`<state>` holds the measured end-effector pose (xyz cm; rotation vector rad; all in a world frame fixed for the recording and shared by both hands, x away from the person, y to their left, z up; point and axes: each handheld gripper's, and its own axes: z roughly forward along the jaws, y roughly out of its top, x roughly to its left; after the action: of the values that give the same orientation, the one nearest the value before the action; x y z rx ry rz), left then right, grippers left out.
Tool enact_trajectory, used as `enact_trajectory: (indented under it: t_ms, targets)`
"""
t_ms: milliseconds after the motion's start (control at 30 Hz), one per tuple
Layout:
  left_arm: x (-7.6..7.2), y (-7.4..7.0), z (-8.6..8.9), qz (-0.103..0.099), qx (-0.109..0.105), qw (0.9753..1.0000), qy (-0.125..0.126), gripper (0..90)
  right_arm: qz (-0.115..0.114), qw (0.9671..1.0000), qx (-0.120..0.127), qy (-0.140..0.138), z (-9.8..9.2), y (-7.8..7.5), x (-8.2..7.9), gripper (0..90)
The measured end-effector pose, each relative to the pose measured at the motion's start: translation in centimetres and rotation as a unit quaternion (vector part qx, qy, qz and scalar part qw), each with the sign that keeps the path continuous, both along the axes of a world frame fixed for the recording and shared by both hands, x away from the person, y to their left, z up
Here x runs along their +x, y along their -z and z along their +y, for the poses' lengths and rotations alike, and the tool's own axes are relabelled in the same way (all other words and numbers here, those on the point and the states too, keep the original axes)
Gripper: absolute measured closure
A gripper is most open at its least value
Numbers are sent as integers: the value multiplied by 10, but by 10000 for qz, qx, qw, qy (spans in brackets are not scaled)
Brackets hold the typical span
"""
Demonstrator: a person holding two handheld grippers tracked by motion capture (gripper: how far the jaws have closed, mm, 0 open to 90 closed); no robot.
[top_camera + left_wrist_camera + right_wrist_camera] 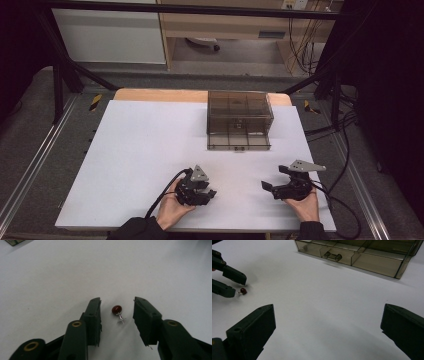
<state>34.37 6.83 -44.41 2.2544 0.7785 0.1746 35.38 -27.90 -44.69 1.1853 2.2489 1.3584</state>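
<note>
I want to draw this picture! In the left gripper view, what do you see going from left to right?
Left jaw, then the red bead on its little pin lying on the white table, then the right jaw.

Two black grippers on show low in the high view: the left gripper (209, 192) at lower centre, the right gripper (270, 188) at lower right, each with two jaws spread apart. Two hands behind them, the left hand (172, 207) and the right hand (306, 205), at the bottom edge. One white table (140, 145) across the middle of the frame. One smoky clear drawer box (240, 117) at upper centre, one drawer pulled out at its front. One small red bead on a metal pin (117, 309), centre of the left gripper view, between the jaws and touching neither. Two grey three-cornered plates, one atop each gripper.
</note>
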Motion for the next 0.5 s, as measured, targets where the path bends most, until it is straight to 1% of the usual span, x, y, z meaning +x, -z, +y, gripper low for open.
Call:
enact_trajectory:
  t_ms: [33,100,167,267,500]
  targets:
    - [-1,1,-1,-9,-7,10000,-9,609,0,10000,-2,-2,0,0,0,3]
    - [-1,2,-2,-11,50,10000,-12,642,8,10000,14,5,0,0,0,3]
    - [-2,2,-3,-18,44,10000,-12,670,2,10000,3,0,0,0,0,3]
    - [-3,3,-4,-79,82,9999,-35,715,7,10000,19,4,0,0,0,3]
    - [-3,3,-3,-84,103,9999,-90,792,2,10000,10,-2,0,0,0,3]
